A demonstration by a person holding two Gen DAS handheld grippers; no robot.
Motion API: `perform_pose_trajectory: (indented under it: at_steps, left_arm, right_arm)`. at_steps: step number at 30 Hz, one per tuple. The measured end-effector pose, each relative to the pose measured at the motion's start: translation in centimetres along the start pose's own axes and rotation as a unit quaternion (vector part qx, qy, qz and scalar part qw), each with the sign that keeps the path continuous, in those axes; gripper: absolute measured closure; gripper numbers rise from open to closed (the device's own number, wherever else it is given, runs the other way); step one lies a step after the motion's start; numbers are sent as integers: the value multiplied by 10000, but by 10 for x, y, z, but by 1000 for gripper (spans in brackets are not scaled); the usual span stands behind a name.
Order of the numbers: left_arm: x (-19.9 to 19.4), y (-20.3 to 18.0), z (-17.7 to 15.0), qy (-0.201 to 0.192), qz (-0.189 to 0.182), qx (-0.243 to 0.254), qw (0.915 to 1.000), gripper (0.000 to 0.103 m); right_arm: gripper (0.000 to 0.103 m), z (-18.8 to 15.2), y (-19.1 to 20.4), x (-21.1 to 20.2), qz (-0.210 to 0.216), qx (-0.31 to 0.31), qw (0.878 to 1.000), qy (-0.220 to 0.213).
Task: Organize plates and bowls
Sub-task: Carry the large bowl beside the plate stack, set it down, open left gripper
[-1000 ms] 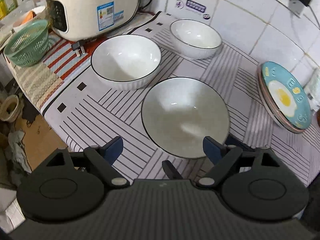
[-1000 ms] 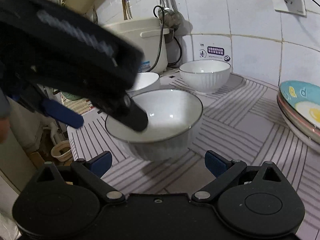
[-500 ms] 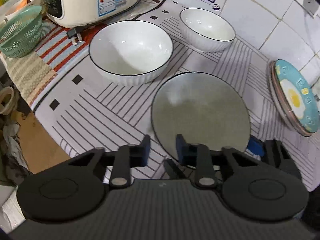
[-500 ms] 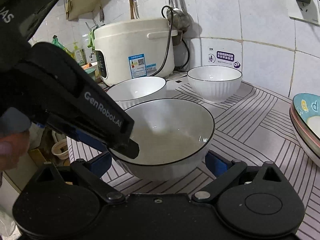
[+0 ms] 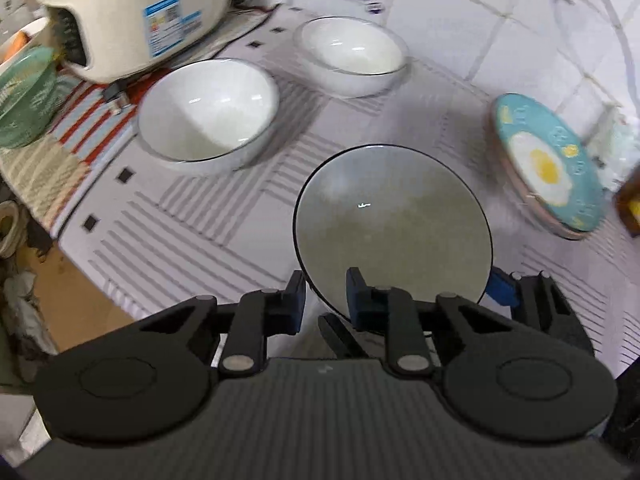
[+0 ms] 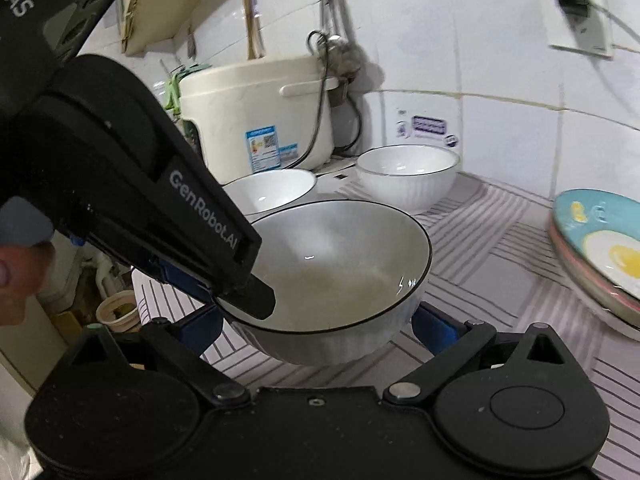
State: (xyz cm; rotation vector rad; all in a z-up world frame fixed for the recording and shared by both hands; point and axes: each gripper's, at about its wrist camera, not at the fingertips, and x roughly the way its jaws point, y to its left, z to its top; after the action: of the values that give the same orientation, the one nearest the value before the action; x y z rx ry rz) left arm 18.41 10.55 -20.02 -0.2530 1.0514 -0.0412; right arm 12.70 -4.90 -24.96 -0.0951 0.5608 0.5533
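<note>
Count: 3 white bowls with thin black rims, and 1 stack of plates [image 5: 548, 168] at the right by the tiled wall, topped by a blue plate with a fried-egg print; the number of plates beneath it cannot be told.

Containers: all 3 bowls show nothing inside. The near bowl [image 5: 394, 228] lies closest to both cameras, over the striped cloth [image 5: 192, 232] that covers the surface. The middle bowl [image 5: 208, 112] stands just in front of the rice cooker [image 5: 132, 12]. The far bowl [image 5: 352, 54] stands near the wall, apart from the middle bowl. A green basket [image 5: 24, 100] stands at the left edge beside the cooker; its contents cannot be made out.

Left hand-held gripper [image 5: 324, 300]: nearly closed, pinching the near rim of the near bowl, with 1 blue pad outside the wall and 1 inside. The right wrist view confirms this, showing its finger [image 6: 248, 296] reaching over the rim into the bowl [image 6: 340, 272].

Right hand-held gripper [image 6: 316, 324]: wide open, its 2 blue pads flanking the near bowl low at either side. Contact with the bowl wall cannot be told. Whether the bowl rests on the cloth or is lifted cannot be told.
</note>
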Motion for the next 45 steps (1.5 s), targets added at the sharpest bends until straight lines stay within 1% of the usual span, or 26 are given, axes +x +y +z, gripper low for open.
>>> perform_pose_trajectory:
  at_steps: [3, 7, 10, 16, 19, 26, 29, 31, 34, 37, 39, 41, 43, 45]
  left_arm:
    - [-7, -22, 0, -1, -176, 263, 9995, 83]
    - [-16, -52, -5, 28, -381, 559, 9977, 83]
    - [-18, -69, -9, 87, -522, 713, 9961, 83]
    - [-12, -100, -18, 205, -627, 974, 9931, 83]
    - [-6, -112, -25, 282, -553, 1149, 9914, 83]
    - [13, -126, -31, 436, -508, 1338, 9887, 83]
    - [21, -131, -33, 444, -492, 1400, 9879, 83]
    - [24, -133, -34, 403, -489, 1438, 9876, 83]
    - [26, -136, -34, 314, -504, 1502, 9869, 83]
    - [24, -136, -32, 406, -598, 1406, 9874, 81]
    - [20, -136, -31, 386, -599, 1387, 9878, 80]
    - [13, -138, -31, 286, -500, 1517, 9868, 79]
    - [5, -140, -32, 189, -348, 1680, 9850, 76]
    - [-3, -138, -32, 103, -321, 1731, 9843, 71]
  right_arm:
    - [1, 1, -10, -21, -188, 177, 9996, -57]
    - [1, -1, -24, -50, -440, 197, 9987, -160]
    - [1, -2, -35, -70, -580, 220, 9979, -158]
    - [1, -7, -53, -88, -821, 142, 9964, -128]
    - [1, -14, -61, -91, -884, 164, 9959, -122]
    - [1, -36, -63, -93, -1183, 240, 9925, -195]
    - [1, -44, -67, -92, -1258, 332, 9914, -133]
    - [1, -46, -69, -90, -1305, 349, 9908, -32]
    - [1, -48, -70, -88, -1378, 301, 9900, -5]
    - [0, -50, -74, -87, -1368, 400, 9898, -6]
    - [1, -48, -77, -85, -1403, 503, 9887, 150]
    - [1, -49, -77, -85, -1492, 566, 9866, 345]
    - [1, -50, -75, -88, -1629, 608, 9835, 507]
    - [1, -53, -72, -95, -1724, 702, 9808, 580]
